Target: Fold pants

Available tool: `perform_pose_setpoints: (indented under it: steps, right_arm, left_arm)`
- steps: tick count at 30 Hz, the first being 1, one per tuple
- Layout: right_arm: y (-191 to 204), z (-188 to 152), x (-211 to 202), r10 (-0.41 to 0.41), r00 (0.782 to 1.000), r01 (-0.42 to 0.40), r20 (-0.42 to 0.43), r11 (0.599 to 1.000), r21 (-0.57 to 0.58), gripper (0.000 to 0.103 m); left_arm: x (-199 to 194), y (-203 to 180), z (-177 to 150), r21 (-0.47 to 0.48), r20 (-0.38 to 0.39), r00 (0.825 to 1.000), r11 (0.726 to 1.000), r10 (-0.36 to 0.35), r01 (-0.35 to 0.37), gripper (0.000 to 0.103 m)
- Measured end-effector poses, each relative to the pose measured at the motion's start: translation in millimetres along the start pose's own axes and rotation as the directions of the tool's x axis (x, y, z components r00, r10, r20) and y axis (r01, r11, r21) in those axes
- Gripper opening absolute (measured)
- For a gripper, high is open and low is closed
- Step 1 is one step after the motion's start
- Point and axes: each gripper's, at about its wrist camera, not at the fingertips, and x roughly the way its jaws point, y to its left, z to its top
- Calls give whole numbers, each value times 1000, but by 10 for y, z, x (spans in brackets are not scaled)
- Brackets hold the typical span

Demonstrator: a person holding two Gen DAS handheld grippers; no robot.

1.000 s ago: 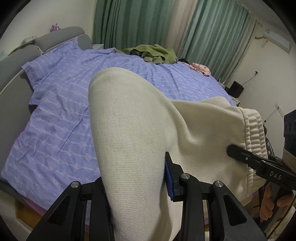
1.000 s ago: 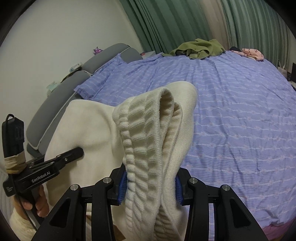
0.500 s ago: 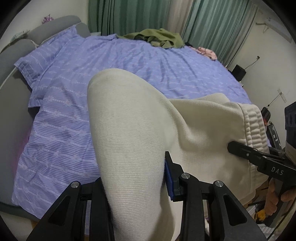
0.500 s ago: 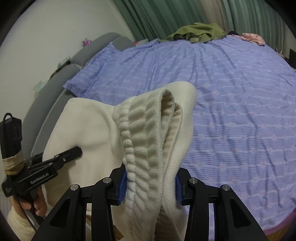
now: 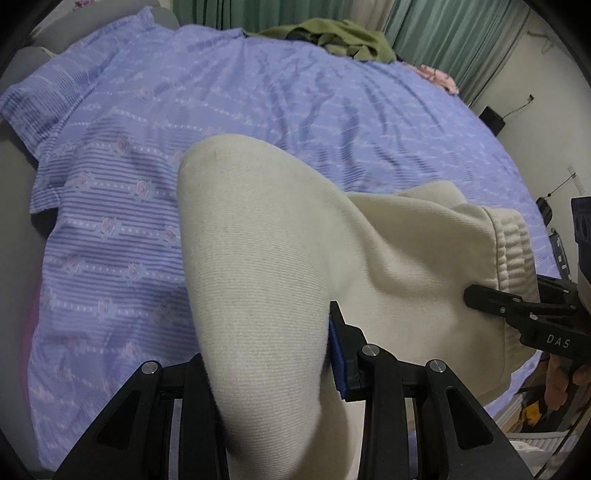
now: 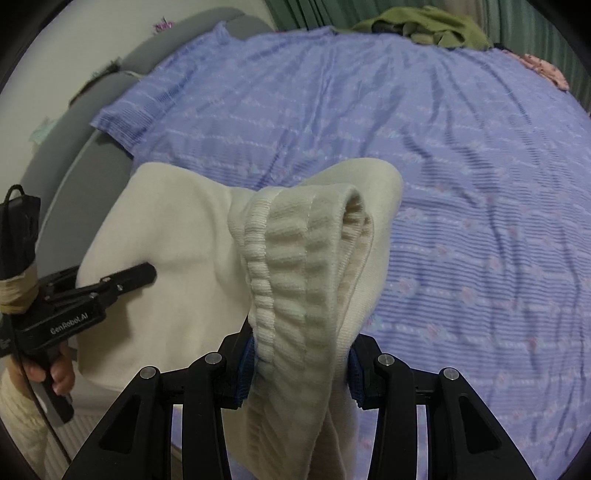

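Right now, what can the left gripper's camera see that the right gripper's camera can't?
Only the left wrist view shows the smooth end of the cream pants pinched by the left gripper, and a black box by the wall. Only the right wrist view shows the ribbed waistband clamped in the right gripper. Both show the purple bedspread and green clothes.

Dim, even indoor light, soft shadows, slight motion blur, fisheye-bent dark edges.

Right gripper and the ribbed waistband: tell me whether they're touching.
Touching. The right wrist view shows the right gripper with both blue pads pressed against the ribbed waistband of the cream pants, no gap either side.
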Motion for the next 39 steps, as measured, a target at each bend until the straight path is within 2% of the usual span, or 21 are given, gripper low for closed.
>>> perform_pose_setpoints:
  steps: [4, 7, 10, 11, 12, 13, 14, 16, 18, 20, 21, 23, 25, 30, 33, 36, 39]
  right_arm:
    - [1, 158, 309, -35, 999, 35, -34, 999, -11, 42]
    - [-18, 240, 452, -122, 990, 121, -74, 993, -15, 54]
    - [-21, 297, 294, -272, 962, 272, 8, 961, -48, 66]
    - [-42, 314, 232, -279, 960, 280, 20, 959, -45, 69]
    - [-69, 326, 168, -271, 962, 272, 25, 962, -36, 69]
    - [-105, 337, 82, -266, 963, 267, 36, 964, -22, 69]
    - [-128, 333, -6, -269, 962, 269, 48, 963, -10, 69]
    - [-152, 300, -163, -262, 963, 263, 68, 965, -5, 69]
    - [-141, 250, -308, -256, 962, 258, 93, 966, -14, 69]
    - [-119, 159, -508, -240, 963, 245, 122, 969, -28, 74]
    - [-117, 121, -596, -229, 964, 235, 135, 972, -30, 79]
    - [-131, -22, -837, -222, 960, 231, 168, 972, -34, 82]
    - [-168, -145, -1052, -238, 953, 247, 190, 969, -28, 83]
    - [-385, -519, -1666, -257, 933, 263, 253, 965, 7, 84]
    - [-583, -760, -2105, -272, 915, 270, 297, 962, 49, 92]
    - [-827, -1015, -2559, -277, 900, 255, 336, 961, 110, 93]
    - [-1035, -1267, -2925, -277, 890, 243, 361, 960, 136, 93]
  left_arm:
    - [244, 149, 110, 10, -39, 999, 1000, 24, -24, 36]
    - [367, 222, 153, -1, -69, 993, 995, 98, -98, 43]
    - [359, 287, 123, -8, -72, 973, 975, 219, -220, 50]
    - [302, 312, 107, -8, -52, 958, 959, 283, -284, 65]
    - [262, 345, 103, -4, -35, 946, 947, 322, -322, 71]
    - [200, 353, 89, 6, -19, 935, 936, 353, -353, 72]
    - [120, 350, 78, 15, -9, 933, 933, 359, -359, 72]
    - [-33, 287, 45, 19, -4, 937, 937, 349, -349, 72]
    - [-260, 97, -7, 40, 32, 935, 934, 354, -355, 72]
    - [-433, -65, -2, 61, 69, 936, 935, 346, -351, 80]
    - [-590, -217, -46, 68, 106, 940, 941, 324, -332, 82]
    - [-792, -454, -97, 79, 154, 951, 956, 269, -284, 89]
    - [-978, -704, -166, 91, 195, 954, 964, 230, -251, 90]
    - [-1490, -1452, -355, 129, 301, 935, 964, 185, -232, 100]
    - [-1701, -1793, -432, 115, 326, 933, 973, 153, -200, 102]
    - [-1930, -2238, -575, 92, 344, 931, 983, 119, -160, 103]
    - [-2077, -2626, -734, 80, 364, 924, 985, 113, -152, 103]
